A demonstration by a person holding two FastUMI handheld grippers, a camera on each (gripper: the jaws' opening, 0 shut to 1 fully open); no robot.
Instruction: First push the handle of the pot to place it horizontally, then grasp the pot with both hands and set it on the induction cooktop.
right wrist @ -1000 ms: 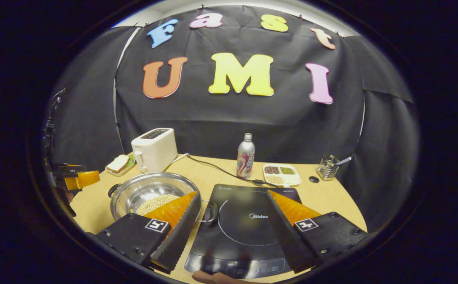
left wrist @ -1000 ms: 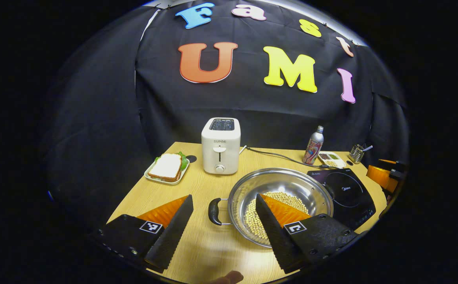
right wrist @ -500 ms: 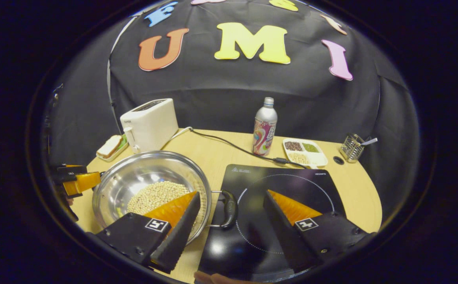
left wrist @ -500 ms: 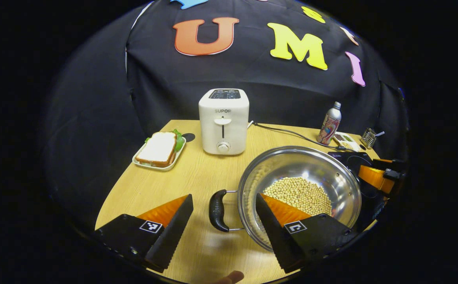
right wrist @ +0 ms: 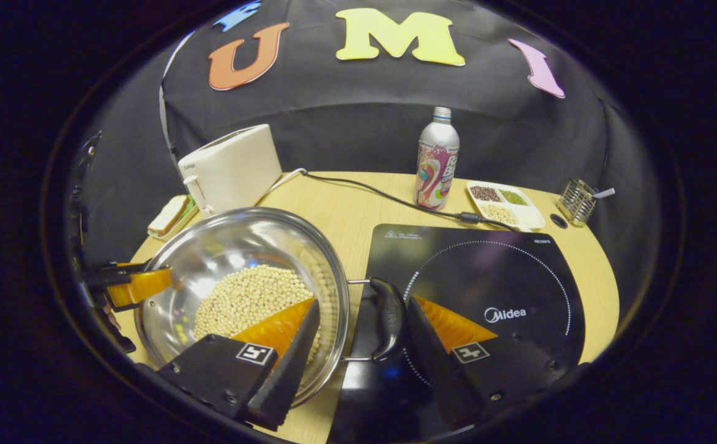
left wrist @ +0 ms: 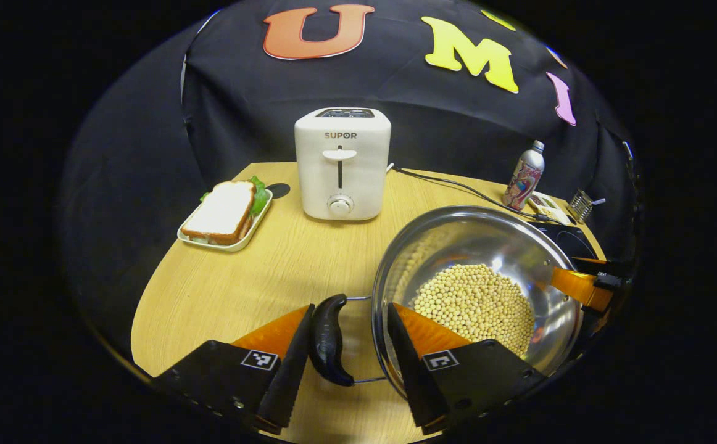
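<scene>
— Two grippers on station? State of each?

— Left gripper (left wrist: pixel 349 308) straddles the pot's left handle (left wrist: pixel 327 339). Gap narrow, not clamped: the outer finger looks to touch the black grip, while the inner one stands off it, against the pot wall. Right gripper (right wrist: pixel 363 302) is wider. One finger sits over the rim above the beans (right wrist: pixel 250 296), the other just beside the right handle (right wrist: pixel 390 317). No squeeze seen there either.

— Pot position?

— Pot (left wrist: pixel 476 246) sits on the table (left wrist: pixel 272 265), hard against the left edge of the cooktop (right wrist: pixel 488 271). Its right handle overhangs the black glass. Both handles lie out to the sides, level.

— Any writing?

— Toaster (left wrist: pixel 342 163) carries "SUPOR" in grey capitals above its lever. Cooktop shows "Midea" in white inside the dotted ring; the small print along its far edge is too fine to make out. Bottle (right wrist: pixel 437 157), well behind the cooktop, has a busy coloured wrap, lettering distorted.
</scene>
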